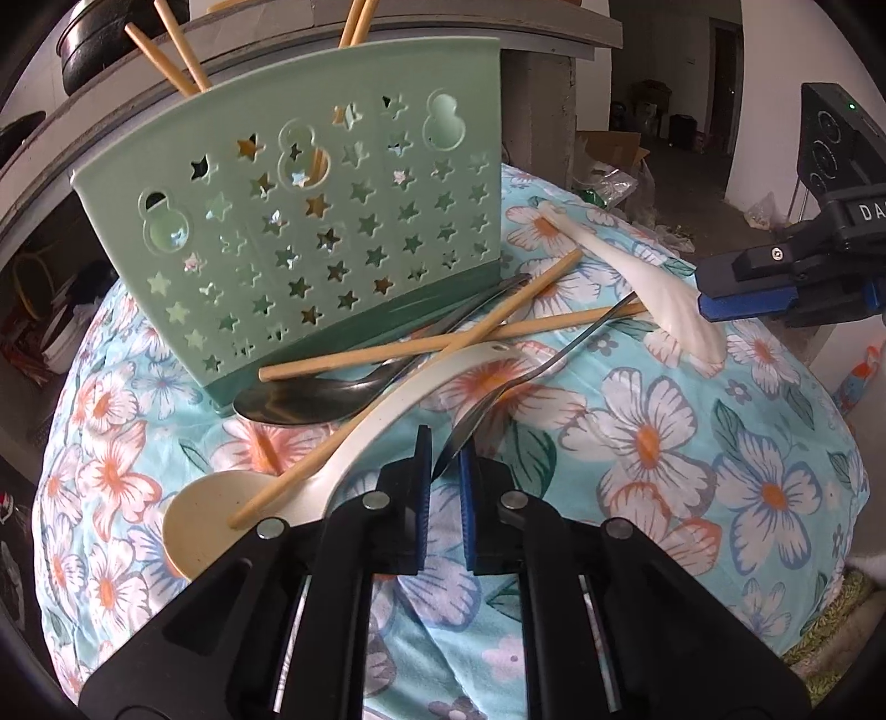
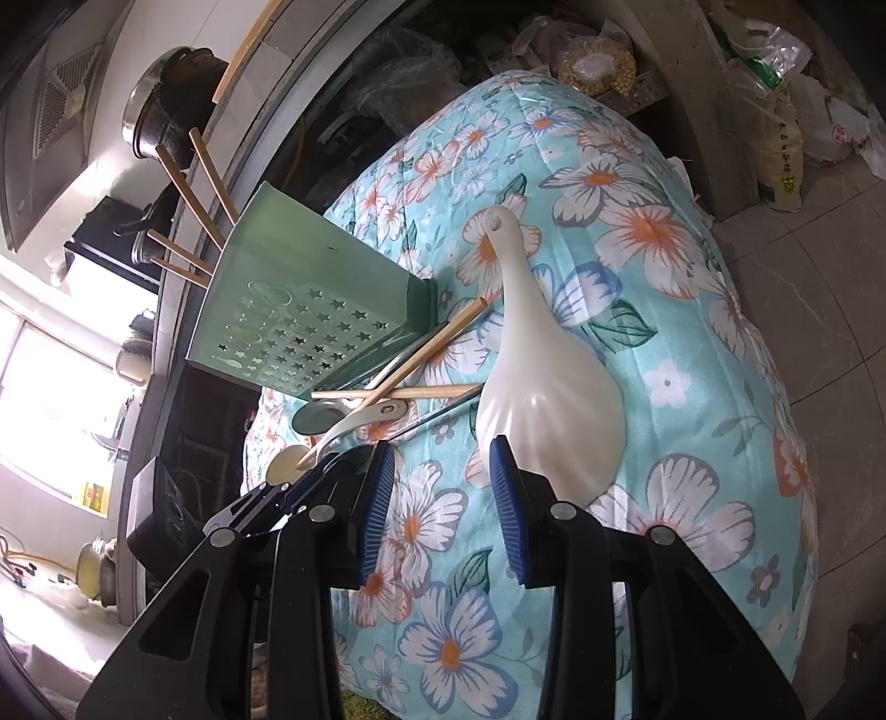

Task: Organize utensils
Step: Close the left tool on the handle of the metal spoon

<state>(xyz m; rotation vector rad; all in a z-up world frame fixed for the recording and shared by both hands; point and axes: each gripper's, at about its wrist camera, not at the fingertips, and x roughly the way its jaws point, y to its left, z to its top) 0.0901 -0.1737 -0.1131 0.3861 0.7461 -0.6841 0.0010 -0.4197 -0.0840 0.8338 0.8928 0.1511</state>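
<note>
A green star-holed utensil holder [image 1: 310,221] stands on the floral cloth [image 1: 692,443] with chopsticks [image 1: 166,50] in it. In front lie two loose chopsticks [image 1: 443,343], a metal spoon [image 1: 310,401], a cream ladle [image 1: 354,443], a second metal utensil [image 1: 531,371] and a white rice paddle [image 1: 653,282]. My left gripper [image 1: 446,471] is nearly shut around the metal utensil's bowl end. My right gripper [image 2: 443,498] is open, its right pad beside the white rice paddle [image 2: 548,399]. The holder [image 2: 310,321] also shows in the right wrist view.
A grey counter edge [image 1: 332,27] with a dark pot [image 2: 166,99] runs behind the holder. Bags and boxes [image 2: 775,111] lie on the tiled floor beyond the cloth. The right gripper's body [image 1: 803,277] reaches in at the left view's right side.
</note>
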